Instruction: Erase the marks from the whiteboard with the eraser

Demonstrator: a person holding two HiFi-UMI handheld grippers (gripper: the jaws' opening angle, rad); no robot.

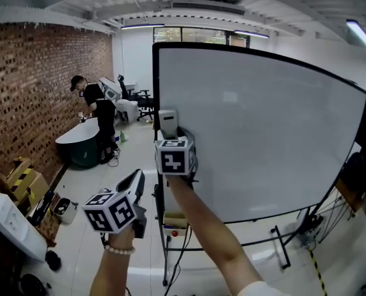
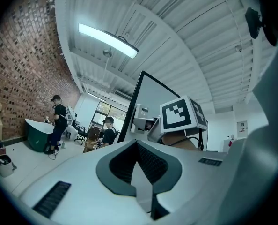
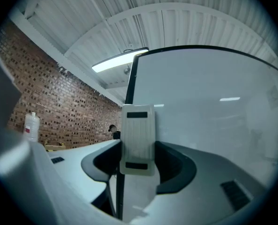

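Observation:
The whiteboard [image 1: 263,134] stands upright on a wheeled frame, and I see no marks on its white face. My right gripper [image 1: 170,134] is shut on a pale, ribbed eraser [image 1: 168,123], which sits at the board's left part near the black edge. In the right gripper view the eraser [image 3: 137,139] stands upright between the jaws of the right gripper [image 3: 138,161], beside the whiteboard [image 3: 209,107]. My left gripper [image 1: 135,182] hangs lower left, away from the board, with its jaws together on nothing. In the left gripper view, past the left gripper [image 2: 138,165], the eraser [image 2: 141,118] shows.
A person in black [image 1: 100,113] stands at the back left by a dark green tub [image 1: 78,143]. A brick wall [image 1: 29,91] runs along the left, with boxes [image 1: 23,177] at its foot. The board's stand legs [image 1: 281,251] and cables spread over the floor below.

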